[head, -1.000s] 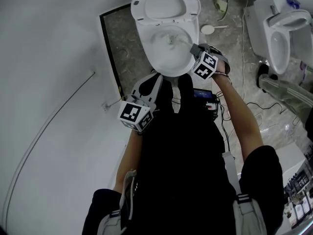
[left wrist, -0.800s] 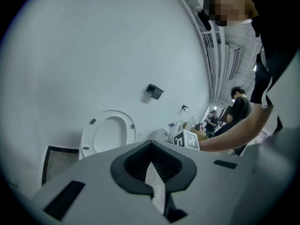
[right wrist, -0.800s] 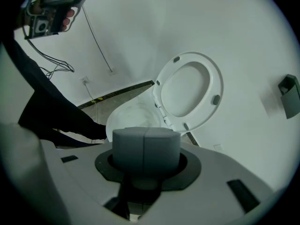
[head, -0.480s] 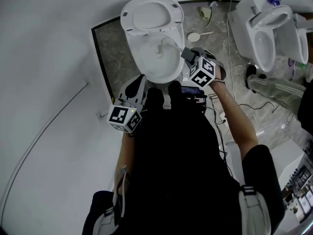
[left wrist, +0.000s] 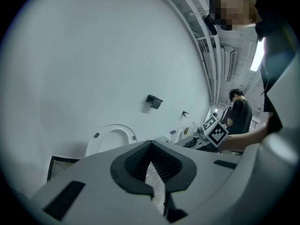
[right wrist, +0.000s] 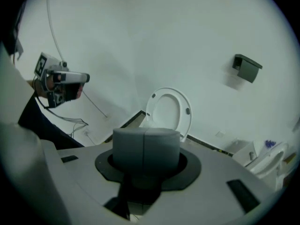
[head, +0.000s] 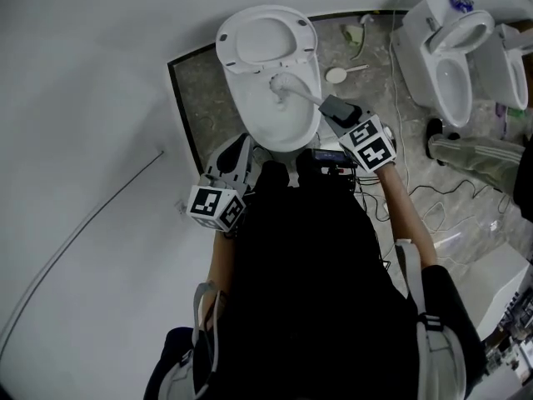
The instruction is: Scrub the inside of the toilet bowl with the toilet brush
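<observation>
Between the clamped fingers of the right gripper [right wrist: 146,146], the grey-handled white toilet brush [head: 298,92] angles down so its head reaches inside the white ceramic toilet bowl [head: 237,115]. The left gripper [left wrist: 150,144] hangs closed, empty, clear of the work.

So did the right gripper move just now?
Yes. The right gripper pulled back from over the toilet bowl rim to just outside its right side.
</observation>
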### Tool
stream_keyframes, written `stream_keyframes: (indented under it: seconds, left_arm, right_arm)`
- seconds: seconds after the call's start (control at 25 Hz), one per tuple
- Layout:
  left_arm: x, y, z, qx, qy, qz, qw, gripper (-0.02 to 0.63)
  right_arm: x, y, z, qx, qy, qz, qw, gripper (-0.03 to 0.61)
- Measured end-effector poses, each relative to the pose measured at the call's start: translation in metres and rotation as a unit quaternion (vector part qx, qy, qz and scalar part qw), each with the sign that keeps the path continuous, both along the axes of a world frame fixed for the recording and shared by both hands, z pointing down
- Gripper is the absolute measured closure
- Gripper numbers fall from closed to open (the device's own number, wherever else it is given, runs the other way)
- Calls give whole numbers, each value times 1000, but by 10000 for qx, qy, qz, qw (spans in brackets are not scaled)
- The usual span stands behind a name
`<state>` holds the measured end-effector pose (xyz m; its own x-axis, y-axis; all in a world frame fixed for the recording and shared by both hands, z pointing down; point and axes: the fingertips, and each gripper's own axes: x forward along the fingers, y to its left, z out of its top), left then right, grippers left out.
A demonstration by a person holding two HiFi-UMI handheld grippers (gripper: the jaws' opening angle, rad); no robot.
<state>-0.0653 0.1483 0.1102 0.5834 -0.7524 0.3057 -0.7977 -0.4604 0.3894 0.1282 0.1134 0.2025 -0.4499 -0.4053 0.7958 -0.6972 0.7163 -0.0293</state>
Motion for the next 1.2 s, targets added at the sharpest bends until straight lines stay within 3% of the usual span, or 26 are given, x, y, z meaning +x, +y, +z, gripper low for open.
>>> stream_keyframes:
  seconds: [0.2, 0.36, 0.56, 0.64, 0.8, 0.88, 1.04, 1.2]
  left_arm:
    - [-1, 2, -8, 104, -25, 33, 9999, 604]
    - [1, -1, -16, 210, -64, 162, 9996, 603]
    - [-1, -6, -25, 325, -100, 186, 9992, 603]
    - [-2, -8, -29, 350, -71, 152, 9992, 603]
    - [0, -7, -29, 332, -32, 135, 9994, 603]
    - [1, -5, -30, 315, 10, 132, 9994, 603]
    - [1, -1, -29, 304, 46, 129, 9994, 604]
    - [4, -4, -37, 347, 35, 164, 9993, 603]
  right_arm:
    - [2, 11, -24, -263, -1151, 764, 9901, 417]
    - [6, 9, -39, -471, -2112, 1278, 9679, 417]
    - [9, 8, -56, -653, -2784, 1636, 9442, 417]
    - [10, 7, -62, -807, -3176, 1808, 9273, 417]
    - [6, 7, -76, -1147, -4233, 2126, 8732, 417]
    - [3, 7, -84, -1228, -4607, 2165, 8519, 417]
    - [-4, 10, -94, -1408, -5006, 2123, 8274, 417]
    - [-8, 9, -98, -1490, -5130, 2108, 8187, 417]
